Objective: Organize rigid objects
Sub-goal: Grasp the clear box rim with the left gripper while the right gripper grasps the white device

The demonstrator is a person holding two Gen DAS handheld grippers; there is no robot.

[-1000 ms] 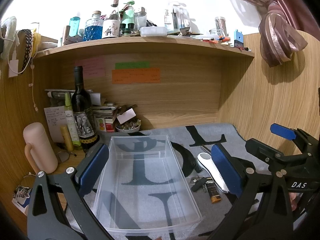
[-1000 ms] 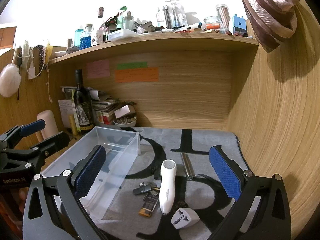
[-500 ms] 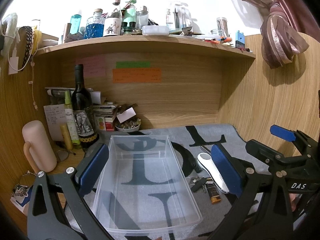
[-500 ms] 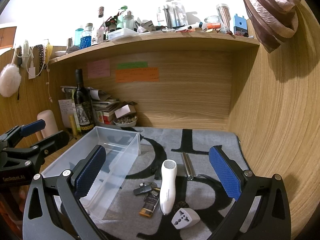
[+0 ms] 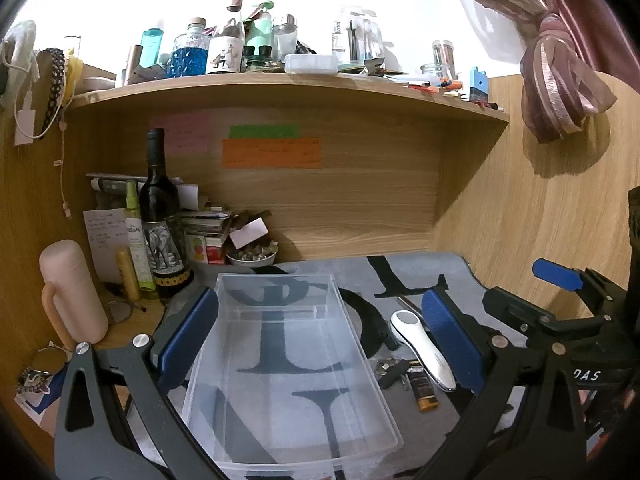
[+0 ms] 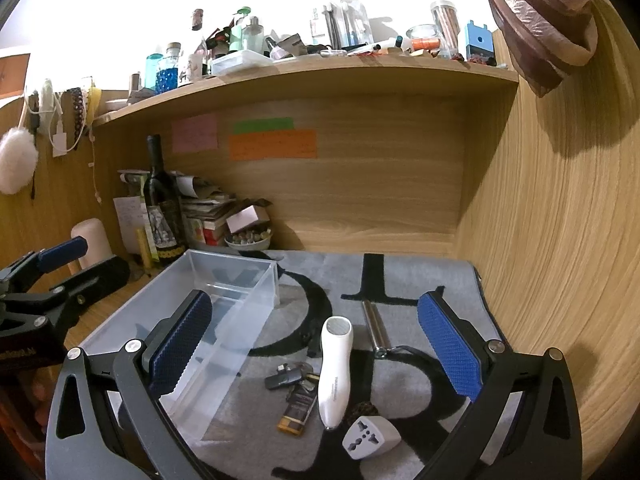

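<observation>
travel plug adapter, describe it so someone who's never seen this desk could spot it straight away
Start at the grey mat with black letters on the wooden desk, to the right of the clear plastic bin. In the pile of small things there, the travel plug adapter lies nearest the camera, just right of the long white handheld device. It is the only stubby white block, its face full of socket holes.

Both wrist views face the desk's back wall — left over the clear bin (image 5: 288,364), right beside it.

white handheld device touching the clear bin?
Apart. The right wrist view shows bare grey mat between the white handheld device and the clear bin.
</observation>
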